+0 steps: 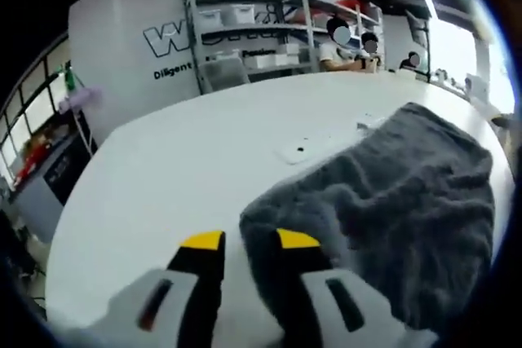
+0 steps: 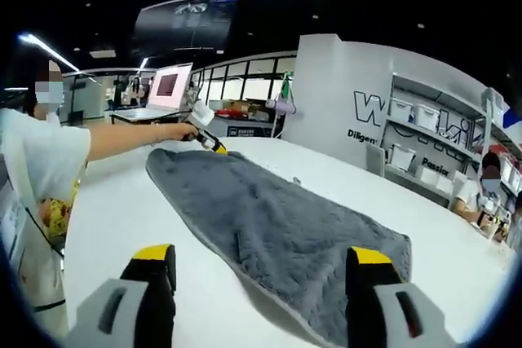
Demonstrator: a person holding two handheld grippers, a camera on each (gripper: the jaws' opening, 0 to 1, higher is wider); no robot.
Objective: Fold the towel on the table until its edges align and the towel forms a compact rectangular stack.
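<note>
A grey towel [image 1: 391,193] lies rumpled on the white table [image 1: 179,169], taking up the right half of the left gripper view. My left gripper [image 1: 250,240] is open with a narrow gap, low at the towel's near corner; its right jaw is over the cloth and the towel's edge runs between the jaws. In the right gripper view the towel [image 2: 269,218] stretches away lengthwise. My right gripper [image 2: 263,256] stands wide open above its near end with nothing held. The left gripper [image 2: 205,138], in a person's hand, sits at the towel's far corner.
A person in a white shirt [image 2: 37,160] stands at the table's left side. A laptop [image 2: 167,87] is on a far table. Shelves with bins [image 1: 261,30] and seated people are behind the table. A small flat plate with a hole [image 1: 300,151] lies beside the towel.
</note>
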